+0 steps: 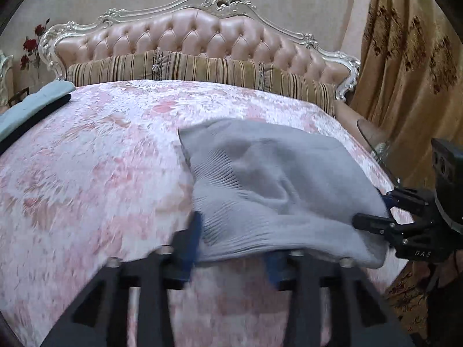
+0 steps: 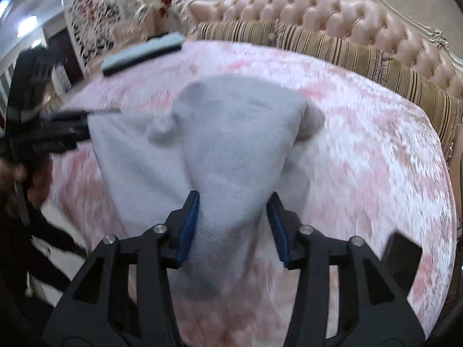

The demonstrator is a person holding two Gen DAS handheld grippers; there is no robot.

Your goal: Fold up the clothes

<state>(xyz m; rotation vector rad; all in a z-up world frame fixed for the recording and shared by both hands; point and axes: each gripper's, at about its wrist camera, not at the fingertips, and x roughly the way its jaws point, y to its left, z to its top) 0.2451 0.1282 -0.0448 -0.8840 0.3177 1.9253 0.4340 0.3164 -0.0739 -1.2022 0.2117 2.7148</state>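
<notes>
On the far left of the bed, near its edge, lies a flat stack of folded clothes [image 1: 31,107], pale blue-green with a dark layer beneath, which suggests this is one garment in a run of several. The left gripper [image 1: 231,248] has its jaws spread, blue pads well apart, and the near hem of the grey knitted garment [image 1: 269,182] drapes between and over them without being pinched. The garment lies in a rumpled heap on the pink floral bedspread [image 1: 95,156], right of the middle. Further right, the right gripper [image 2: 233,225] is also spread; a fold of grey cloth runs up between its pads, touching the left one, though it may be merely resting there, since the frame is smeared by motion. Judged from this, the step in hand is laying the garment down and letting go. The next move calls for finding two corners or a sleeve, pinching them, and drawing the cloth flat before any fold. The garment's shape is hard to read: sleeves, collar and underside are buried in the bunching, and its near edge is hidden behind the gripper fingers.
</notes>
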